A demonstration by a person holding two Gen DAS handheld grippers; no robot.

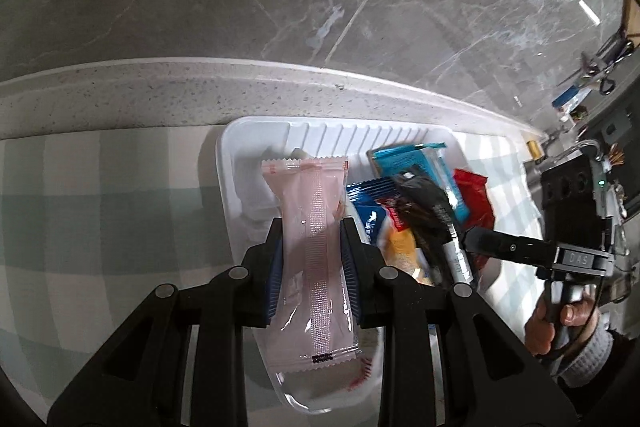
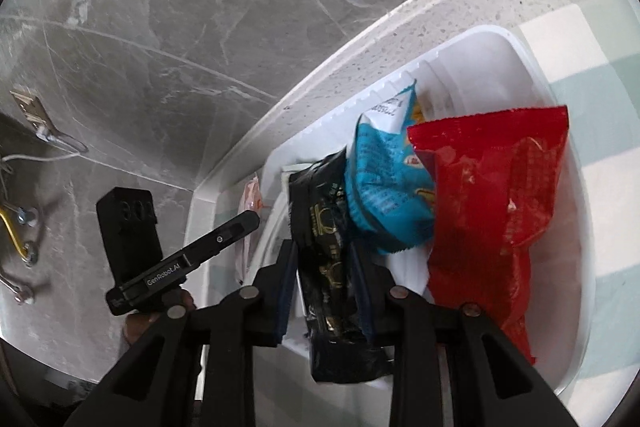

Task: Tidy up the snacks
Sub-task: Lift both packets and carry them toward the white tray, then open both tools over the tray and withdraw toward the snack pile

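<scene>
One pink packet (image 1: 312, 259) is clamped between the left gripper's (image 1: 312, 251) pads above the white tray (image 1: 236, 163). One black packet (image 2: 326, 259) is gripped by the right gripper (image 2: 324, 267); ahead of it, one blue packet (image 2: 384, 183) and one red packet (image 2: 492, 203) lie in the tray.

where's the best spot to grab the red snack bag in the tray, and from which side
Probably the red snack bag is best pinched at its flat crimped top seam, coming from above on its right side. That end sticks up free over the white tray, while the light blue packet crowds its left and the right gripper holds the black packet there.
</scene>
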